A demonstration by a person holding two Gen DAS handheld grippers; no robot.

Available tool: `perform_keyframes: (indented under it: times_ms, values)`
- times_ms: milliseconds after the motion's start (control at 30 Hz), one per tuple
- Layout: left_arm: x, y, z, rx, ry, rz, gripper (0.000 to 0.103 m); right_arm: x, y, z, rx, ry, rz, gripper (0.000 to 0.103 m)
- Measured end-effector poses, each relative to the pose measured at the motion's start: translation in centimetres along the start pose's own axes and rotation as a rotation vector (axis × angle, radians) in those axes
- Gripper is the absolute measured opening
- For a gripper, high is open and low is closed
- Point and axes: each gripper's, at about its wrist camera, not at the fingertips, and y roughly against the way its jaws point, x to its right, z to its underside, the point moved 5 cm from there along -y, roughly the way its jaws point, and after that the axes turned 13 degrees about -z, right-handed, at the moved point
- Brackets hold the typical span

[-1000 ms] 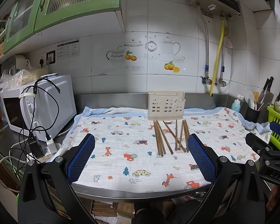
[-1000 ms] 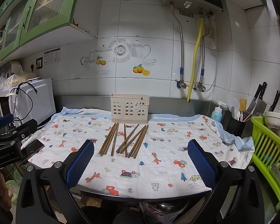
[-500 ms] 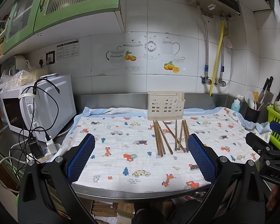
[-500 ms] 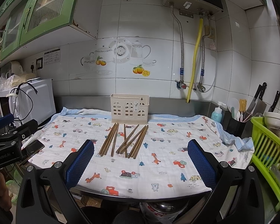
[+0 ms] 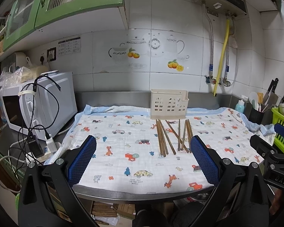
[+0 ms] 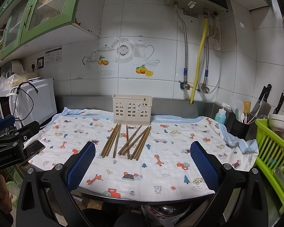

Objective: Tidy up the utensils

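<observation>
Several brown wooden chopsticks [image 5: 172, 138] [image 6: 127, 141] lie loose on a printed cloth, just in front of a cream perforated utensil holder [image 5: 168, 106] [image 6: 132, 111] that stands upright and looks empty. My left gripper [image 5: 143, 156] hovers open over the cloth's front edge, with the chopsticks ahead and to its right. Its blue pads [image 5: 82, 159] hold nothing. My right gripper [image 6: 143, 158] is also open and empty, short of the chopsticks, which lie between its fingers in view. The right gripper's body shows at the left wrist view's right edge.
A white microwave [image 5: 37, 107] with cables and a charger stands at the left. A black cup of utensils [image 6: 239, 127], knives on the wall, a soap bottle [image 6: 220, 116] and a green dish rack [image 6: 270, 151] fill the right side. A phone [image 6: 35, 146] lies at the cloth's left edge.
</observation>
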Motion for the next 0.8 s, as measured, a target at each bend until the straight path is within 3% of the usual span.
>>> perform_keyframes:
  times_ms: [800]
  values:
    - [0.12, -0.48, 0.08, -0.012, -0.01, -0.01, 0.098, -0.2, -0.53, 0.3, -0.013, -0.001, -0.002, 0.097]
